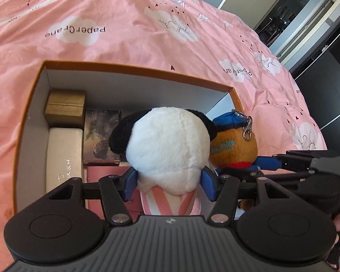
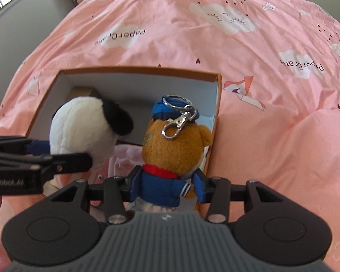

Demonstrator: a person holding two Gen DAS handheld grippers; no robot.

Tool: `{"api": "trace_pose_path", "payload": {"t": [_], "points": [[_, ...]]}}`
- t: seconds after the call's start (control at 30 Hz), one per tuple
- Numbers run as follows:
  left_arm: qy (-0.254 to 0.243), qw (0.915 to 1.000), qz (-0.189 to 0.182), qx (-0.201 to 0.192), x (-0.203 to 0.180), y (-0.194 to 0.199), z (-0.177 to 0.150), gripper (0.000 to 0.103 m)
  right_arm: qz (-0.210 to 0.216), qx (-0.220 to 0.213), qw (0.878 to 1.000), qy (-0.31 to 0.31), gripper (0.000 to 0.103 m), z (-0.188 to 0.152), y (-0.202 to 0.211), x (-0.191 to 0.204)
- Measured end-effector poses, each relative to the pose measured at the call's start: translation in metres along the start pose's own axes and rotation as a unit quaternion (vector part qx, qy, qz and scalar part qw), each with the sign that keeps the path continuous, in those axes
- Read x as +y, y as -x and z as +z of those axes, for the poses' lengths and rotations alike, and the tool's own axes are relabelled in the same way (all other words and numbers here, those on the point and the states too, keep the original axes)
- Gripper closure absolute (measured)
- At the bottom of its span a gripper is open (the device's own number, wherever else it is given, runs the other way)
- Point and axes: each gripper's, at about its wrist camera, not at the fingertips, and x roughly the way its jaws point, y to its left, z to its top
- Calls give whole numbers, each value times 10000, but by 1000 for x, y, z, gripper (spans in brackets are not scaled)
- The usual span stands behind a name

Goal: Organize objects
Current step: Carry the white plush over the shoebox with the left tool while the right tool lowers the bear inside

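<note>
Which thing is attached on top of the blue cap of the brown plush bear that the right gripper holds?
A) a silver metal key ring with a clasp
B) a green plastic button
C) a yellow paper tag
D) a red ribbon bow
A: in the right wrist view a silver metal key ring with a clasp hangs from the blue cap of the brown plush bear, which the right gripper clamps by its blue jacket.

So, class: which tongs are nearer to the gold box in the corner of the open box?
Left. The left tongs, shut on the panda plush, sit beside the gold box; the right tongs, holding the bear keychain, are on the panda's far side.
</note>
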Motion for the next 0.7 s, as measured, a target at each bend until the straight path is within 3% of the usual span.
{"api": "trace_pose_path", "payload": {"t": [0.27, 0.53, 0.63, 0.7], "points": [[109, 9998, -16, 146, 0, -11, -2, 37, -484, 202, 9972, 526, 53, -6, -11, 22], [117, 9996, -11, 257, -3, -18, -2, 37, -327, 133, 9968, 716, 52, -6, 3, 19], [183, 9993, 102, 301, 0, -20, 0, 36, -306, -17, 9934, 1108, 57, -1, 4, 21], [220, 9991, 178, 331, 3, -22, -1, 36, -291, -8, 9903, 1359, 66, 2, -3, 22]]}}
